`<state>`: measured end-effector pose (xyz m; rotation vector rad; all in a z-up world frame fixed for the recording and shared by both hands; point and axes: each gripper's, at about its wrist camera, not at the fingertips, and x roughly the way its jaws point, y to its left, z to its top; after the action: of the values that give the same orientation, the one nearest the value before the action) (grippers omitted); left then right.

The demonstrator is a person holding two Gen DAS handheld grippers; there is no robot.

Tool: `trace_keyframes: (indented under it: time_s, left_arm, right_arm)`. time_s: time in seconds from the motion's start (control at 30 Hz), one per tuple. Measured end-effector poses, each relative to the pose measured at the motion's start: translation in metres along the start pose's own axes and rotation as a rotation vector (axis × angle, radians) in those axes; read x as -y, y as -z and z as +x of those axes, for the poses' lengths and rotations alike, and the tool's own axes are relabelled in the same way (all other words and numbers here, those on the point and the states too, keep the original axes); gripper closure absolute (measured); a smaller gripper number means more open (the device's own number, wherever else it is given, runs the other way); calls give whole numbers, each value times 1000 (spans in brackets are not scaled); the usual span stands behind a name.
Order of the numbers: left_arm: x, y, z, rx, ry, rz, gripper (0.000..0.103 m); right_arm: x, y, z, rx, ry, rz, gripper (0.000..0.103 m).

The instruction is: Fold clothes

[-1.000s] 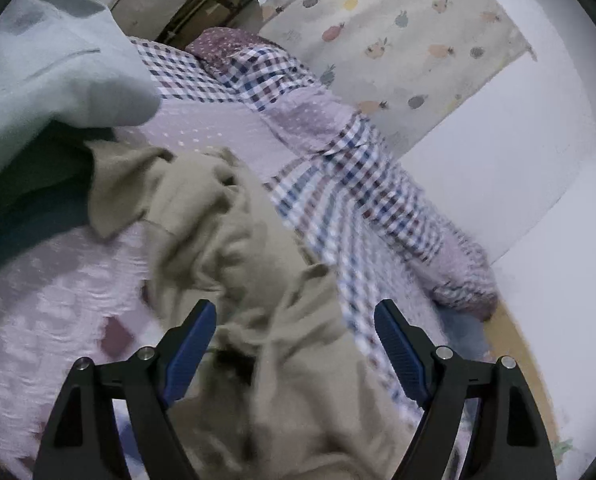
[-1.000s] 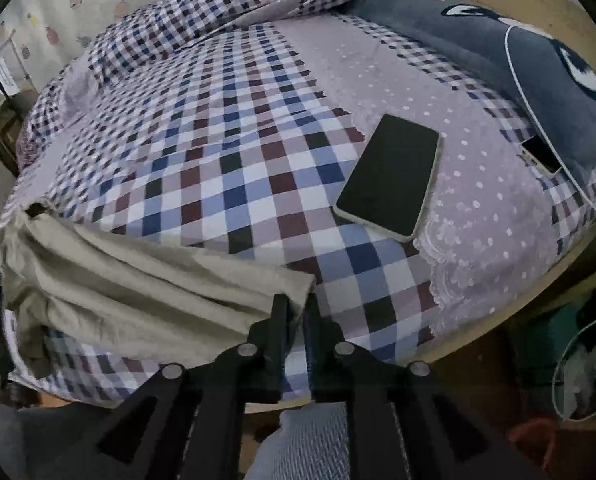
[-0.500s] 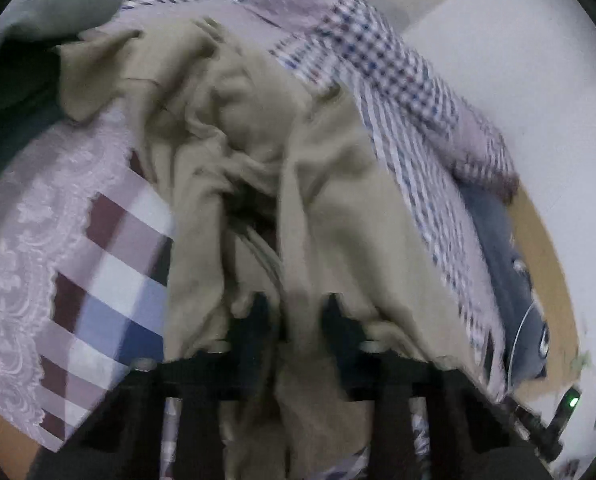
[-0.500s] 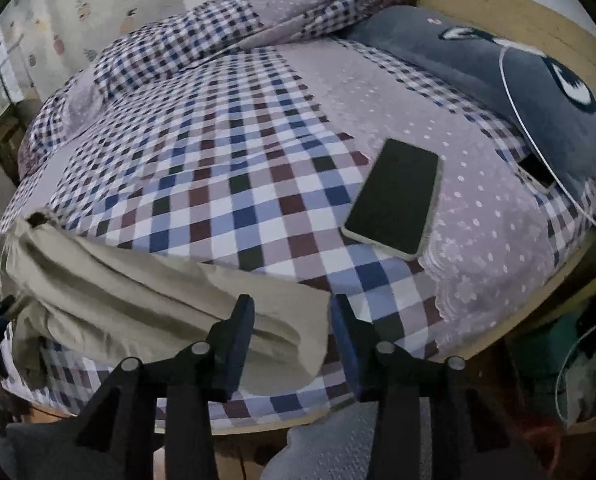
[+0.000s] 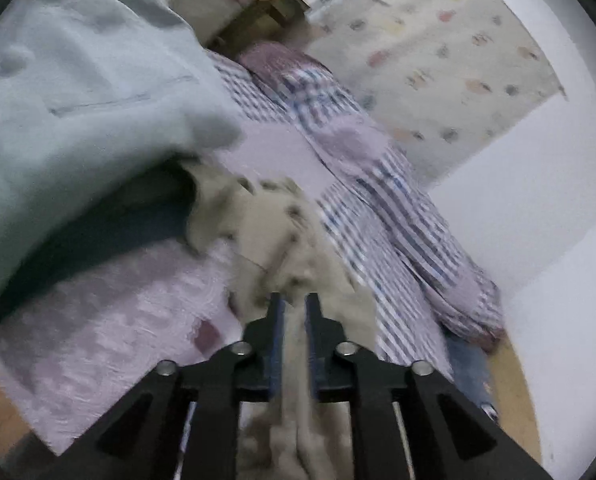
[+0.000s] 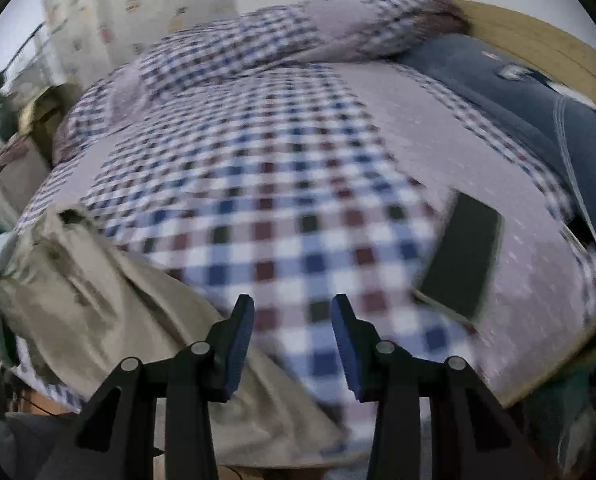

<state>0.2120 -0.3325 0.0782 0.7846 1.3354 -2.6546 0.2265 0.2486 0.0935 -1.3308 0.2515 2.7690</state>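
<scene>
A crumpled beige garment lies on the checked bed cover, and a strip of it runs between the blue pads of my left gripper, which is shut on it. The right wrist view shows the same beige garment spread along the bed's near left edge. My right gripper hovers open above the checked cover, just right of the garment, with nothing between its fingers. Both views are motion-blurred.
A pale blue-green cloth over something dark fills the left of the left wrist view. A black phone lies on the bed at the right, near a dark blue pillow with a white cable. A patterned curtain hangs behind.
My left gripper went from wide open to shut on the beige garment and pulled back with it. My right gripper let go of the garment's edge, opened wide and shifted right.
</scene>
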Motion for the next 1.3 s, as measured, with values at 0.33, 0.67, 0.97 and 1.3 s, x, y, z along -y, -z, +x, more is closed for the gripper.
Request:
trace_keyframes:
  time_s: [0.33, 0.67, 0.97, 1.3]
  left_arm:
    - [8, -26, 32, 95, 74, -45, 18]
    - [29, -24, 135, -209, 133, -98, 18]
    - [16, -64, 172, -163, 74, -103, 18]
    - [43, -51, 192, -203, -73, 72, 18]
  right_arm:
    - [-155, -74, 70, 8, -223, -306, 52]
    - [-333, -123, 172, -166, -439, -653, 52]
    - [-402, -130, 234, -210, -379, -871, 55]
    - [-422, -113, 248, -185, -351, -956, 99]
